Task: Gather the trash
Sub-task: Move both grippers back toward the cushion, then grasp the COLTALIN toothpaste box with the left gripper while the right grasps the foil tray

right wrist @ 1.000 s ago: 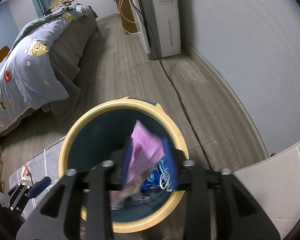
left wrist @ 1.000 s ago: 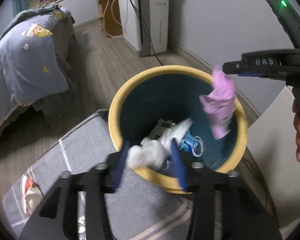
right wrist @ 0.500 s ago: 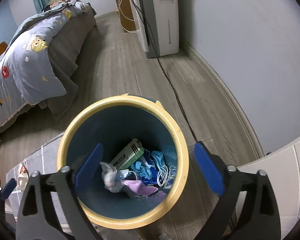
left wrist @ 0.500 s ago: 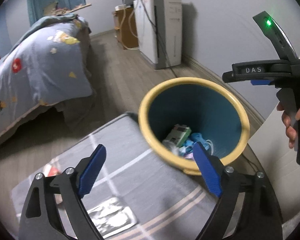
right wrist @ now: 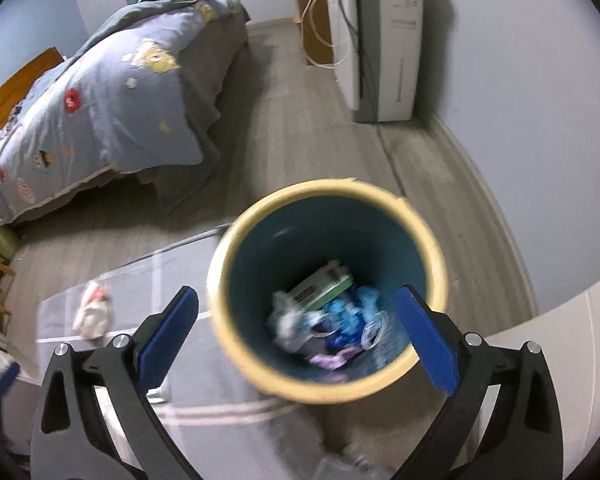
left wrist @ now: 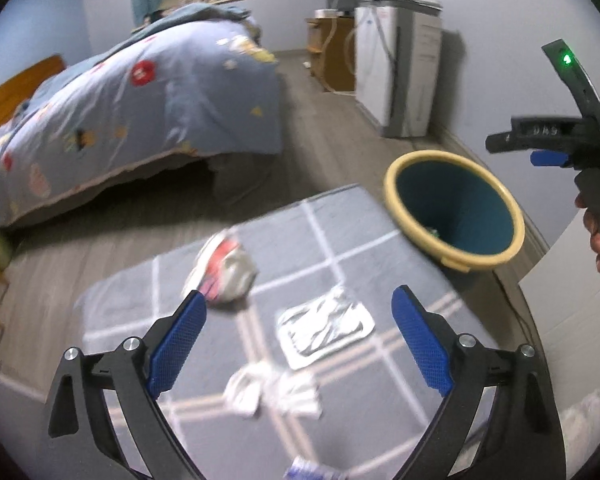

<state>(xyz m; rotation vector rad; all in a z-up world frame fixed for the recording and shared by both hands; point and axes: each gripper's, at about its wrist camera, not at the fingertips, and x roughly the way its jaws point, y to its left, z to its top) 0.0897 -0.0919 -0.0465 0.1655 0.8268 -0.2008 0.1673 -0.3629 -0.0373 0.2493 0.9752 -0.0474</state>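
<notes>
Trash is lying on the gray checked rug [left wrist: 340, 240]: a foil wrapper [left wrist: 326, 330] near its middle, a crumpled tissue [left wrist: 272, 392], perhaps a red-and-white packet [left wrist: 224, 272]. Left tongs [left wrist: 298, 338] are hovering apart, empty. Right tongs [right wrist: 296, 330] are gaping over the yellow-rimmed bin [right wrist: 436, 276].

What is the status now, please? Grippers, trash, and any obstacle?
Left gripper open, empty, over grey rug. Right gripper open, empty, above trash bin. Foil packet, white tissue, red-white wrapper on rug. Nothing blocking.
</notes>
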